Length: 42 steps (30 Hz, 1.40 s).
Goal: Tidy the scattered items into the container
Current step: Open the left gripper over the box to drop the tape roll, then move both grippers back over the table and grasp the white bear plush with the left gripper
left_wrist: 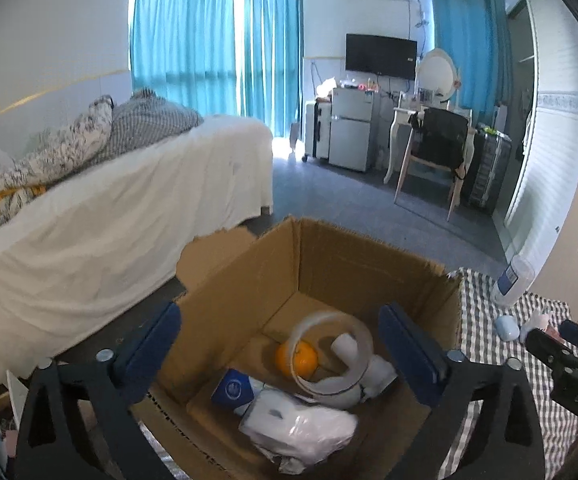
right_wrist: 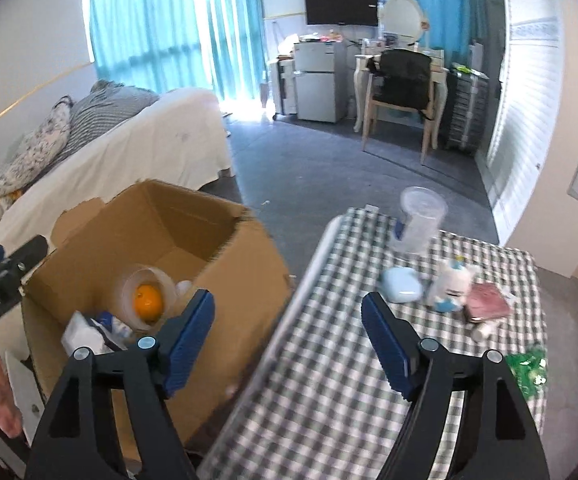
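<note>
An open cardboard box (left_wrist: 329, 248) (right_wrist: 137, 216) stands left of a checked table (right_wrist: 329, 380). Inside lie an orange (left_wrist: 297, 358) (right_wrist: 148, 303), a clear tape roll (left_wrist: 335, 354), a white plastic packet (left_wrist: 301, 426) and a blue-labelled item (left_wrist: 233, 390). My left gripper (left_wrist: 285, 356) is open and empty above the box. My right gripper (right_wrist: 289, 336) is open and empty over the table's left edge. On the table stand a clear cup (right_wrist: 421, 220), a pale blue case (right_wrist: 403, 286), a small white figure (right_wrist: 451, 286), a reddish wallet (right_wrist: 489, 300) and a green packet (right_wrist: 529, 368).
A bed with white sheet (left_wrist: 109, 208) lies left of the box. A chair (right_wrist: 401, 96), small fridge (right_wrist: 317, 80) and dressing table stand at the far wall. The right gripper's body shows in the left wrist view (left_wrist: 569, 360). Grey floor lies beyond.
</note>
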{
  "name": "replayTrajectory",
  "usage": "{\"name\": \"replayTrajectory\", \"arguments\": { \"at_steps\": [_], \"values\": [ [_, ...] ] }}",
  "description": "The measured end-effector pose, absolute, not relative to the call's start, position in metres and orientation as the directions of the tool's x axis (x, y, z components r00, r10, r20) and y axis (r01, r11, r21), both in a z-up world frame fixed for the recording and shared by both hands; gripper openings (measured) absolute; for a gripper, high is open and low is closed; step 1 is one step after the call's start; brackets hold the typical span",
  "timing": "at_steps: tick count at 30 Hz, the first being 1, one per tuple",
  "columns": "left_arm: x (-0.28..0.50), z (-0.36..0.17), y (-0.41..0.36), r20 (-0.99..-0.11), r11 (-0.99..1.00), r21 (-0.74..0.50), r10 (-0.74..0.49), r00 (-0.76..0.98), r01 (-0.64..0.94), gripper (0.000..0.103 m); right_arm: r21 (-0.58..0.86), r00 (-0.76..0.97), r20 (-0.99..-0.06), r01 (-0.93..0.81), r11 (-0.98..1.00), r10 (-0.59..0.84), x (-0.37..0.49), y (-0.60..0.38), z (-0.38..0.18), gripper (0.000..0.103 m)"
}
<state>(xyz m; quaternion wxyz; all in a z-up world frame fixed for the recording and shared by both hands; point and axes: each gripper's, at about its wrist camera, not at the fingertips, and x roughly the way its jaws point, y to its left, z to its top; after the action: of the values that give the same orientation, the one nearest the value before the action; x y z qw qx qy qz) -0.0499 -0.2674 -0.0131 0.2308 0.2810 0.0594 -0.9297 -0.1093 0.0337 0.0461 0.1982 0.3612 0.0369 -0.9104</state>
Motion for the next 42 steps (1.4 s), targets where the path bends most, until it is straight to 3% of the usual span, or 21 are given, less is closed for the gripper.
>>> {"name": "replayTrajectory", "arguments": {
  "at_steps": [15,23,42],
  "values": [
    [-0.091,-0.001,-0.17,-0.544,-0.948,-0.002,-0.267,-0.795,0.32,0.103,0.1,-0.732,-0.648,0.193,-0.976,-0.211,-0.117,0.182,0.059,0.08],
    [-0.13,-0.01,-0.104,-0.561,-0.981,0.02,-0.172,-0.81,0.194,0.103,0.02,-0.749,-0.657,0.092,-0.996,-0.083,-0.128,0.24,0.054,0.091],
    [-0.219,-0.095,0.014,-0.634,-0.999,0.042,-0.016,-0.774,-0.014,0.103,0.031,-0.694,-0.716,0.077,-0.997,-0.076,-0.158,0.301,-0.002,0.093]
  ]
}}
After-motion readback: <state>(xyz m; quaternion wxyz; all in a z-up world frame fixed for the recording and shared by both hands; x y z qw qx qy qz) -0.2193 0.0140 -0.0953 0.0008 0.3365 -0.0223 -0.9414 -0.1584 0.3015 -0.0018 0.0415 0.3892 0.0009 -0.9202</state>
